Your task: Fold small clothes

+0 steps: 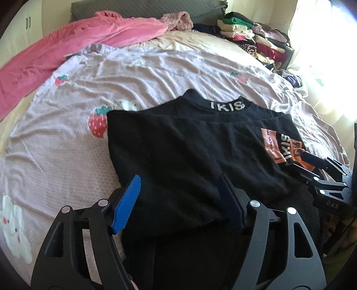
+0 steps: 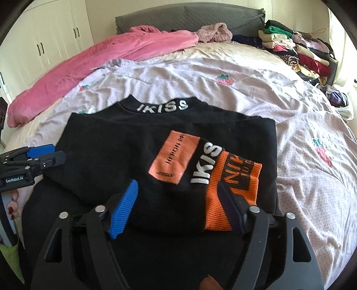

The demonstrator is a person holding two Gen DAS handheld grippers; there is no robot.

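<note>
A black sweater (image 1: 189, 145) lies folded on the bed, its collar lettered "IKISS" at the far side. In the right wrist view the sweater (image 2: 116, 145) shows an orange patch (image 2: 174, 156) and an orange ribbed cuff (image 2: 232, 185) folded across its front. My left gripper (image 1: 180, 178) stands open over the sweater's near left edge, with black cloth lying loose between its blue fingers. At the near right edge my right gripper (image 2: 177, 184) is open too, its right finger beside the orange cuff. Each gripper shows in the other's view: the right gripper (image 1: 312, 160), the left gripper (image 2: 51, 154).
The sweater rests on a pale strawberry-print sheet (image 1: 67, 156). A pink blanket (image 1: 67, 51) runs along the far left. Folded clothes are stacked in a pile (image 2: 301, 51) at the far right, by a grey headboard (image 2: 178, 17). A hand (image 2: 13, 205) holds the left gripper.
</note>
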